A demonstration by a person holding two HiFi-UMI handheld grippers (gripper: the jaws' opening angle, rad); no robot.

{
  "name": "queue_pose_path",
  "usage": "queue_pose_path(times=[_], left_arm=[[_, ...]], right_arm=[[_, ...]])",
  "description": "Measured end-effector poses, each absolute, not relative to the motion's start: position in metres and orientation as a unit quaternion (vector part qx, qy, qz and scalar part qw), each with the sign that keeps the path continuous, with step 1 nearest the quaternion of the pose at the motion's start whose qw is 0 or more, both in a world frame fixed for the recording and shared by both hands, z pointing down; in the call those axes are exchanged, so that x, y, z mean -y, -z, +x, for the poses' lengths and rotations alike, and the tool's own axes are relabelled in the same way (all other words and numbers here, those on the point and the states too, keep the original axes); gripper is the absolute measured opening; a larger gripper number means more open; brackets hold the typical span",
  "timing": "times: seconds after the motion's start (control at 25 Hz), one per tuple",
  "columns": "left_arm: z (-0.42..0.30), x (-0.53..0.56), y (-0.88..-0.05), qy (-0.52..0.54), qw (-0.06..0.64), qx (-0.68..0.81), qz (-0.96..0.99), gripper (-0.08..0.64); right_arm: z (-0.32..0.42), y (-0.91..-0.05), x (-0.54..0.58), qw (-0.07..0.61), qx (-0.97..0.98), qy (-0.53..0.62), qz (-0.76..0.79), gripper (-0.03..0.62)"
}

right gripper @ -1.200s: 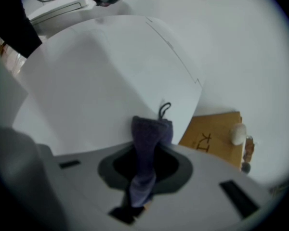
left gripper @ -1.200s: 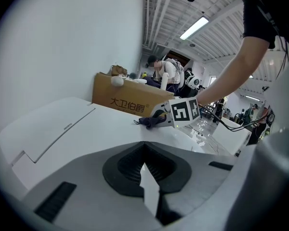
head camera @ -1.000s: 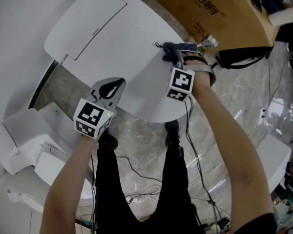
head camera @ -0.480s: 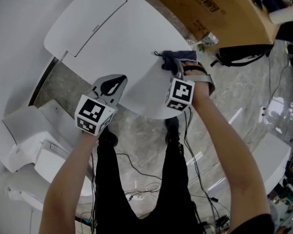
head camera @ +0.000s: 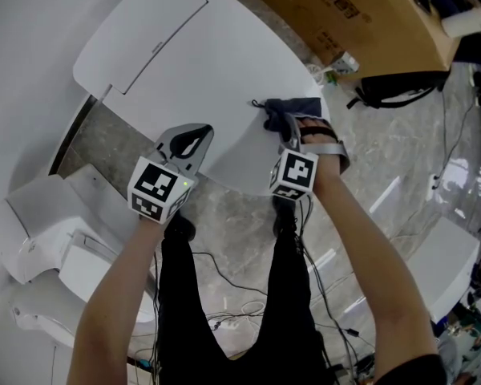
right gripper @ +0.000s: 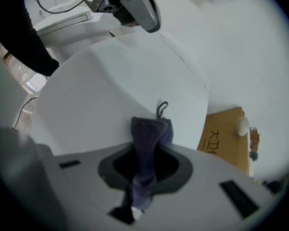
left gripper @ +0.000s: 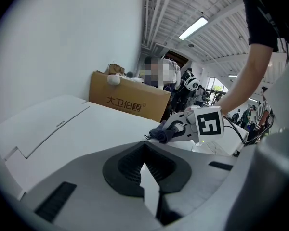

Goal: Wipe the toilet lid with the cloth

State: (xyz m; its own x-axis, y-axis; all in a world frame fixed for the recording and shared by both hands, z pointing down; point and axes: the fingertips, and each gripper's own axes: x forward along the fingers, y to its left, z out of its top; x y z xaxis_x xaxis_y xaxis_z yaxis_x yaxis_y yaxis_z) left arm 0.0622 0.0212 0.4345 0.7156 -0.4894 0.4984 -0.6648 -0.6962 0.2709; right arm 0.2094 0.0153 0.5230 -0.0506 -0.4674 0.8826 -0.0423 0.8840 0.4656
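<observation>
The white toilet lid [head camera: 200, 62] fills the middle of the head view. A dark blue cloth [head camera: 293, 109] lies pressed on the lid's right side near the front rim. My right gripper [head camera: 284, 123] is shut on the cloth [right gripper: 147, 143], which runs between its jaws and bunches on the lid [right gripper: 111, 81] with a small loop at its tip. My left gripper [head camera: 184, 146] hovers at the lid's front left edge, shut and holding nothing. In the left gripper view, its own jaws [left gripper: 145, 166] meet over the lid [left gripper: 86, 124], with the cloth [left gripper: 160, 134] ahead.
A brown cardboard box [head camera: 353, 14] stands behind and right of the toilet. A black bag [head camera: 393, 95] lies on the marble floor to the right. White toilet parts [head camera: 48, 247] sit at the left. Cables [head camera: 224, 295] trail by the person's legs.
My right gripper has dragged the cloth across the lid toward the front rim, nearer to the person. The left gripper has barely shifted.
</observation>
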Motion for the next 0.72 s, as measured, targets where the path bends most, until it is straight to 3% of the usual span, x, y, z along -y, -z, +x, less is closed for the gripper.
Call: queue_pose_path(times=[0.72], left_arm=[[0.072, -0.041, -0.435, -0.203, 0.221, 0.307, 0.903, 0.017]], right_arm=[[0.212, -0.522, -0.066, 0.66, 0.716, 0.136, 0.182, 0.064]])
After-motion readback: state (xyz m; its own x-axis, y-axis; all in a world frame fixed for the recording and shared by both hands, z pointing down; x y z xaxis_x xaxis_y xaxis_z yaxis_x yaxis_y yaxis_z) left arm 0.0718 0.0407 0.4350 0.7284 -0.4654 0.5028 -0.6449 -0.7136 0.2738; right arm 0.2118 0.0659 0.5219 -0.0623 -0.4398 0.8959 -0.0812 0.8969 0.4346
